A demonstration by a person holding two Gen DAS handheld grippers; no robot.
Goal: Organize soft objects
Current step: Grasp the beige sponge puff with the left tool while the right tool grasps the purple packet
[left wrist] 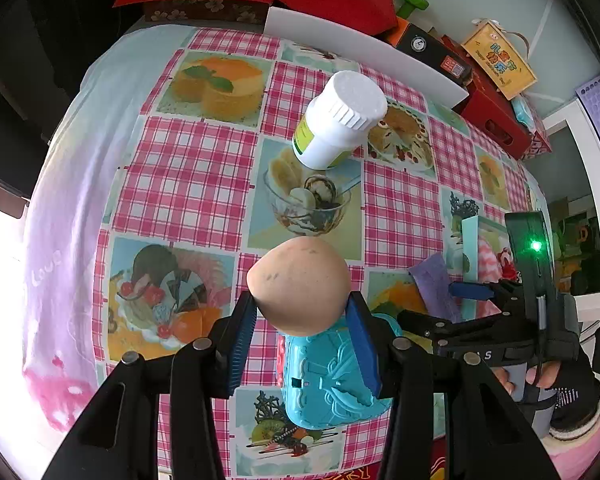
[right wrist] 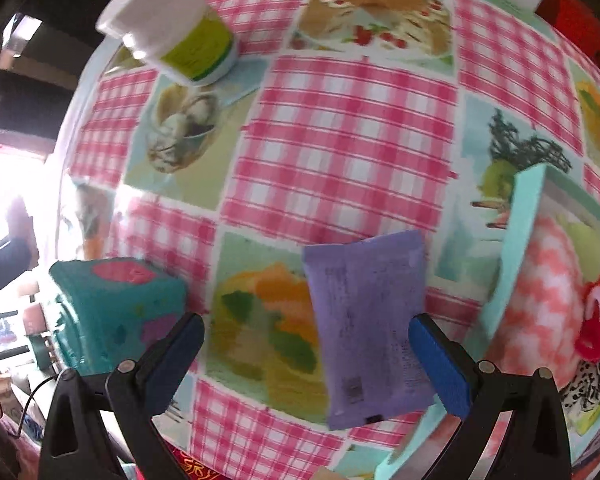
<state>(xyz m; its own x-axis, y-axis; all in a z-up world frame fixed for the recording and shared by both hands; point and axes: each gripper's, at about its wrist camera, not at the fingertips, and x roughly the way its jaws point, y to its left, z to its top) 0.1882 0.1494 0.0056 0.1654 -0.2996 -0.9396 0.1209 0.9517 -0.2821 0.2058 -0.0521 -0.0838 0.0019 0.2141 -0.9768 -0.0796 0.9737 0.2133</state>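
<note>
My left gripper is clamped on a squashy peach-coloured ball just above the teal toy box. My right gripper is wide open and empty over the purple pouch (flat, beside the teal tray). I'd straddle its narrow width and close gently.

Pink-check cloth, purple pouch

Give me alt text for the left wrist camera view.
The left tongs grip a tan egg-shaped soft object above a blue plastic toy on a pink checked tablecloth. A white bottle stands beyond; the right tongs hover by a purple packet.
</note>
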